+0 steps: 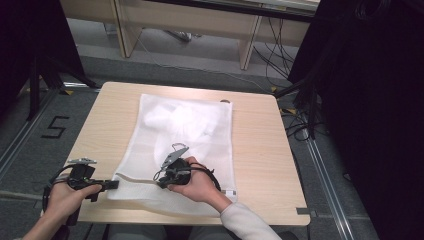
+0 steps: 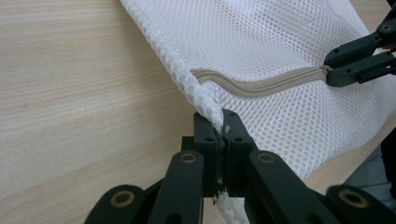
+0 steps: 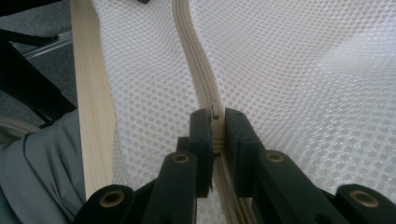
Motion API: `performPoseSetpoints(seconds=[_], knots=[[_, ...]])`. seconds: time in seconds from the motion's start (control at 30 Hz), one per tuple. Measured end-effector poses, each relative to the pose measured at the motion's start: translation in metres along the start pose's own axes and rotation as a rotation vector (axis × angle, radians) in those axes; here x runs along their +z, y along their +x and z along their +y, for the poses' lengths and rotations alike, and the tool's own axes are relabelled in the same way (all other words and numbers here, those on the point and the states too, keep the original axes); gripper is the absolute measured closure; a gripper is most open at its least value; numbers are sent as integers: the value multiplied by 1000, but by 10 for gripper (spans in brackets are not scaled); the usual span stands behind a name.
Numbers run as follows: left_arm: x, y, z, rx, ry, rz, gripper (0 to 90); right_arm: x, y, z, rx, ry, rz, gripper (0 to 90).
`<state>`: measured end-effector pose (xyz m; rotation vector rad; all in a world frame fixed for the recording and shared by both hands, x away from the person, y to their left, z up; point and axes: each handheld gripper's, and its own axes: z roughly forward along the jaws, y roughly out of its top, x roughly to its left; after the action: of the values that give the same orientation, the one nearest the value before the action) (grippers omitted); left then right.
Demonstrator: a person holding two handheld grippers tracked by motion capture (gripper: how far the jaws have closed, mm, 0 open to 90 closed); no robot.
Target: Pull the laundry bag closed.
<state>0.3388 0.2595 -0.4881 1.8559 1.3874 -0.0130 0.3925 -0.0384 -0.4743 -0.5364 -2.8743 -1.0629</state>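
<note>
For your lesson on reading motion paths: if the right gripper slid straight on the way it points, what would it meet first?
The right gripper, shut on the zipper, points along it toward the left gripper clamping the bag corner. Probably only zipper and mesh lie between, though depth is unclear.

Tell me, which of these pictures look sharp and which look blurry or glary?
High view: soft, the mesh bag washed out white. Left gripper view: weave crisp near the left claw. Right gripper view: zipper sharp, pale glare at right.

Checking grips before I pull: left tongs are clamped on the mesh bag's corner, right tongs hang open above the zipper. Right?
Not quite. The left tongs do clamp the mesh bag corner, but the right tongs are shut on the zipper, as the right gripper view shows.
</note>
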Motion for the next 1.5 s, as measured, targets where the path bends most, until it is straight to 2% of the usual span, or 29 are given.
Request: performPoseSetpoints(seconds=[0.17, 0.2, 0.27, 0.33, 0.37, 0.4, 0.53, 0.57, 0.67, 0.9, 0.93, 1.0, 1.17, 1.2, 1.3, 1.4, 1.43, 1.47, 1.5], knots=[[0, 0, 0, -1, 3, -2, 860, -2, 0, -1, -1, 6, -3, 826], [-1, 0, 0, 1, 3, -2, 860, -2, 0, -1, 13, 3, -1, 826], [-1, 0, 0, 0, 3, -5, 860, -3, 0, -1, 3, 9, -8, 826], [-1, 1, 0, 0, 3, -3, 860, -4, 0, -2, 19, 8, -8, 826], [-1, 1, 0, -2, 5, -8, 860, -4, -1, -2, -1, 5, -2, 826], [0, 1, 0, -1, 2, -2, 860, -6, -1, -3, 22, 9, -8, 826], [0, 1, 0, 1, 2, 1, 860, -7, -2, -4, 5, 2, -9, 825], [0, 1, 0, -3, -4, 1, 860, -9, -1, -5, 28, 9, -12, 826], [-1, 2, 0, -3, 8, -3, 860, -10, -2, -5, 17, 10, -17, 826], [-1, 2, 0, -2, 11, 1, 860, -12, -3, -7, 26, 13, -22, 826], [-1, 2, 0, 0, 10, 3, 860, -11, -4, -7, 6, 0, -16, 826], [-1, 2, 0, 3, 12, 6, 860, -13, -3, -8, 22, 2, -18, 826], [0, 2, 0, -1, 13, 7, 860, -17, -5, -10, 28, 5, -28, 825], [0, 2, 0, -2, 13, 5, 860, -17, -6, -11, 14, 2, -33, 826], [0, 2, 0, -1, 13, 5, 860, -18, -6, -12, 17, 10, -40, 826], [0, 2, 0, -2, 13, 4, 860, -18, -5, -11, 13, 0, -20, 826], [0, 2, 0, -2, 12, 4, 859, -19, -6, -12, 11, 11, -40, 826], [0, 2, 0, -1, 13, 7, 859, -19, -6, -12, 11, 11, -40, 826], [0, 3, 0, -2, 14, 5, 859, -18, -5, -13, 28, 3, -35, 826]])
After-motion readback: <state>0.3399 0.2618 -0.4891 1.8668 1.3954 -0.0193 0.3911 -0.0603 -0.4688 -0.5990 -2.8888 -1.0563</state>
